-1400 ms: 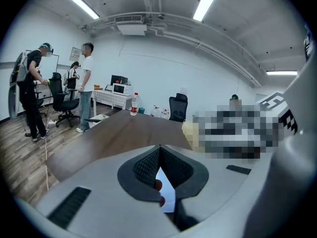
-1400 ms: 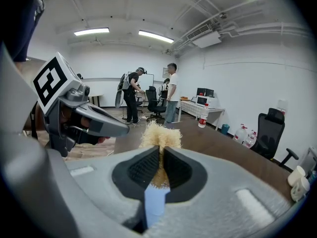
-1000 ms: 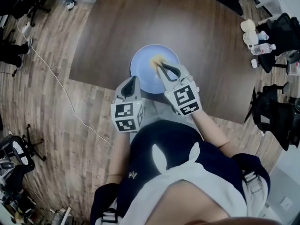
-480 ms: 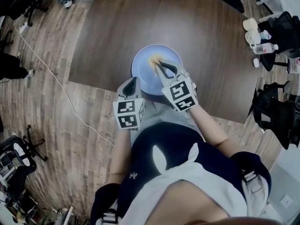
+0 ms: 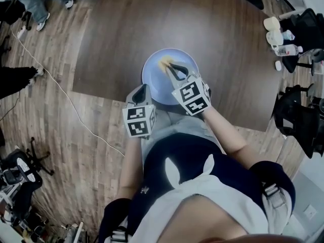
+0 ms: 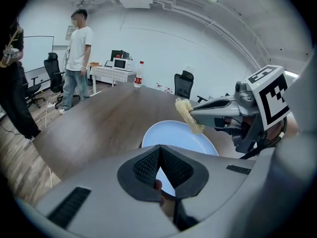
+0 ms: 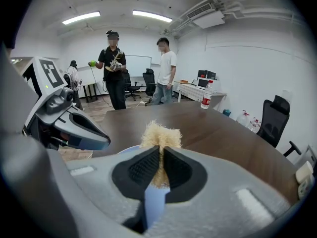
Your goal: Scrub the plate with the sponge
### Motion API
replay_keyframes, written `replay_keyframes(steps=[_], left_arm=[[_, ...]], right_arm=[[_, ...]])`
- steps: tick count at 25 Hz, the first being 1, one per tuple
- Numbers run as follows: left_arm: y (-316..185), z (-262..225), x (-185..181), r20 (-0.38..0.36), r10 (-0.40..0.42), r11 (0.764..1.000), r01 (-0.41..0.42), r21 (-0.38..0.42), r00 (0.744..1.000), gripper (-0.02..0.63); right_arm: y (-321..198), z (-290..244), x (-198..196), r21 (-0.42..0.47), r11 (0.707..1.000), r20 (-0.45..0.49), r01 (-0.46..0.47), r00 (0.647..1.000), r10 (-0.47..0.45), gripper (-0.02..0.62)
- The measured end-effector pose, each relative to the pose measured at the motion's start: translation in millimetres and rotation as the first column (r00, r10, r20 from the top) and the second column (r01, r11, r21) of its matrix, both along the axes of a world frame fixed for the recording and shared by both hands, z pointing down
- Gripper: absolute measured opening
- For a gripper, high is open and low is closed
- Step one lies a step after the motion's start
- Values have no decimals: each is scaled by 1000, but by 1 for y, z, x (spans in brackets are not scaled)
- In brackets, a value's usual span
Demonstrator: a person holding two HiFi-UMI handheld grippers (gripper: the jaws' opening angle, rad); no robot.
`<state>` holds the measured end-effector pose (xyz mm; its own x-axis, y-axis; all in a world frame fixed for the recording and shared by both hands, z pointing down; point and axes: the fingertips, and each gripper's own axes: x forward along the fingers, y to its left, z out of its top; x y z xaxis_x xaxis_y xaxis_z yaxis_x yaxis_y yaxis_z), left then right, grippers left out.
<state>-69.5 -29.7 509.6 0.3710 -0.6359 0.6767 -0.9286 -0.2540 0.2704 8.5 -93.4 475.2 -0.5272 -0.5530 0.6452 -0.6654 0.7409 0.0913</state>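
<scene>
A light blue plate (image 5: 177,87) lies on the dark brown table (image 5: 228,49), near its front edge. My right gripper (image 5: 168,66) is shut on a yellow sponge (image 5: 164,63) over the plate's far left part. In the right gripper view the frayed sponge (image 7: 160,134) sticks out between the pads, with a strip of plate (image 7: 154,202) below. My left gripper (image 5: 143,88) is shut, its tip at the plate's near left rim. In the left gripper view the plate (image 6: 168,135) lies just past the jaws, and the right gripper (image 6: 194,114) holds the sponge (image 6: 188,115) above it.
Bottles and cups (image 5: 277,34) stand past the table's right end, with black chairs (image 5: 298,115) there. A white cable (image 5: 66,92) runs over the wood floor at the left. Two people (image 7: 138,68) stand beyond the table's far end. A red-capped bottle (image 7: 205,94) stands on a side table.
The right gripper with the sponge has slid a little toward the plate's far left. The left gripper stays at the plate's rim.
</scene>
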Motion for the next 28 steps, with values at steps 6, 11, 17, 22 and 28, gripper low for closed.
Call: replay_keyframes(steps=[6,11,17,22,28], left_arm=[[0,21,-1,4,0,999,0,-47,1000,6],[-1,38,-1,-3,-15,996,14,-85,1000,6],[-4,50,-6,2,-14,994,14,-110,1000,6],[-5,57,-11,0,-23,992,22,-123,1000,6],[-6,66,-13,-4,-27,990,26,-137,1000,6]], right_arm=[[-14,24,3,-35,999,-47,-9,999,8,25],[-24,45,5,-76,997,-59,-26,998,21,26],[-34,67,1,-129,990,-64,-53,997,45,25],[-41,81,1,-166,983,-104,-79,993,62,25],[-46,101,5,-220,966,-123,-134,986,109,25]])
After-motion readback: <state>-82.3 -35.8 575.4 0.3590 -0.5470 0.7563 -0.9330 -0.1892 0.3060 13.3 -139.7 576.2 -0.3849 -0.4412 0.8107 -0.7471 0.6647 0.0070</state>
